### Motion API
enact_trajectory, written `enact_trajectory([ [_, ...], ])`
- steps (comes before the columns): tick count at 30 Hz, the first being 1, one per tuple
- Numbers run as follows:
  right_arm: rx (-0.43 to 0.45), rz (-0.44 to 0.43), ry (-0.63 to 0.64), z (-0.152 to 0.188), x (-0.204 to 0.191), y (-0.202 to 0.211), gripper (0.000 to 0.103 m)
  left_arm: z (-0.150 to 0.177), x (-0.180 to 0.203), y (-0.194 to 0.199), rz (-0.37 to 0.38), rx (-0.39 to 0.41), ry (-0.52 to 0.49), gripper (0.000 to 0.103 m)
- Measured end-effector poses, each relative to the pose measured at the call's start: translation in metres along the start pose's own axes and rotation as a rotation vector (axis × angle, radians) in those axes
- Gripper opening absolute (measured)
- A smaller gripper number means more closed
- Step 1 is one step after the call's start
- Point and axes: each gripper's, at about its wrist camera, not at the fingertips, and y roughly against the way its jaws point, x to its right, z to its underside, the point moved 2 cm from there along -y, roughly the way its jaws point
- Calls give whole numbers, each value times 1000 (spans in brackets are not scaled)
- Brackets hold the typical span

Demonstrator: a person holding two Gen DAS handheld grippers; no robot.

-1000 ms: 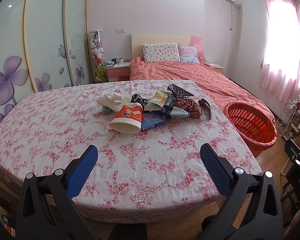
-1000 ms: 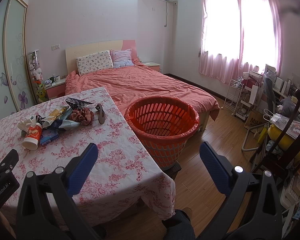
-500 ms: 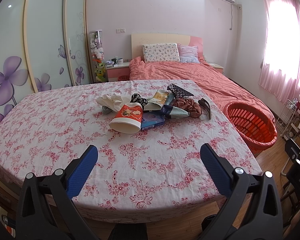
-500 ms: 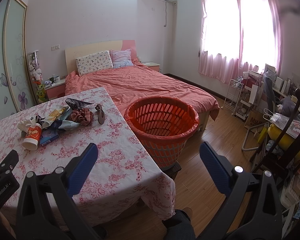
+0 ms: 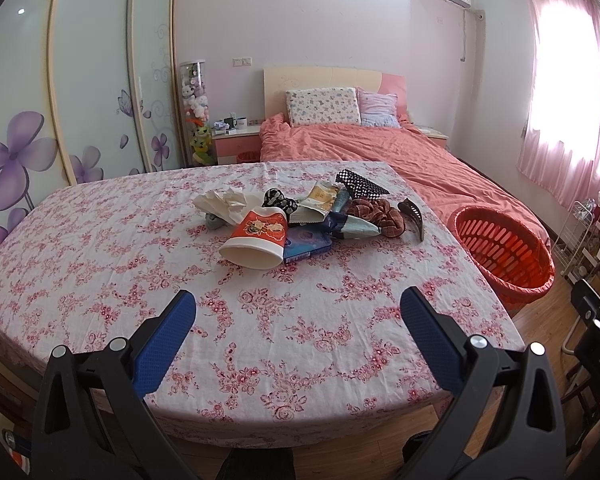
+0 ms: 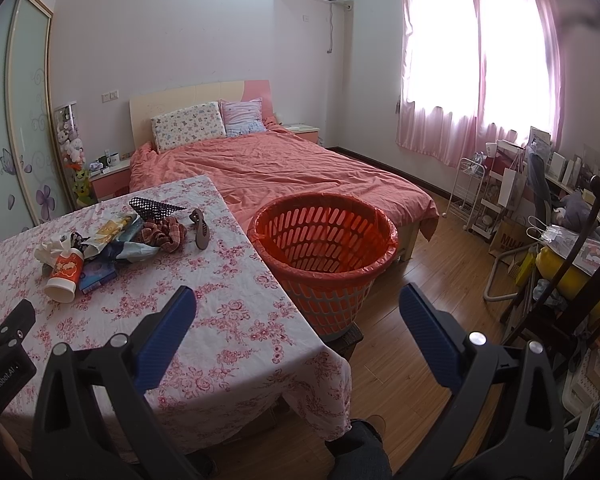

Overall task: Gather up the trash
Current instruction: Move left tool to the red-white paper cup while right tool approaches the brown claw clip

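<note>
A: What do we have in front of us?

B: We are looking at a table [image 5: 100,240] covered with a cloth of pink flowers. Near its far middle lies a heap of trash. A paper cup [image 5: 256,242] lies on its side, red and white, its mouth turned towards us. Just behind it is crumpled white paper [image 5: 224,202], and touching its right side is a flat blue box [image 5: 306,242].

A: And the rest of the heap?

B: We see a yellowish snack bag [image 5: 318,200], a black dotted pouch [image 5: 358,184] further back, a bunched brown checked cloth [image 5: 378,216], and a dark hair clip [image 5: 414,218] at the right end. They lie against one another, well apart from our tools.

A: How are the tools?

B: Our left gripper [image 5: 298,306] hovers over the near edge of the table with its blue pads [image 5: 164,336] spread wide, nothing between them. Our right gripper [image 6: 298,304] is likewise spread wide and carries nothing; it hangs past the table's right corner, over the wooden floor [image 6: 412,344].

A: Where is the bin?

B: An orange basket [image 6: 324,280] with a thin liner stands on the floor just beside the table's right edge, between the table and the bed [image 6: 284,168]. We see nothing inside it.
</note>
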Motion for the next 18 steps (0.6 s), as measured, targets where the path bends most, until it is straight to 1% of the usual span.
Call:
enact_trajectory([
  [4, -1, -4, -2, -1, -1, -2, 99, -3, -5, -3, 2, 0, 13, 101],
  [7, -10, -13, -7, -1, -3, -15, 99, -6, -11, -10, -1, 3, 32, 101],
  [11, -28, -25, -13, -7, -6, -27, 99, -11, -32, -26, -38, 9, 62, 101],
  [13, -38, -38, -16, -8, -10, -37, 99, -13, -39, -33, -43, -1, 72, 101],
  [18, -53, -72, -3, -14, -27, -66, 99, -25, -59, -70, -33, -54, 108, 101],
])
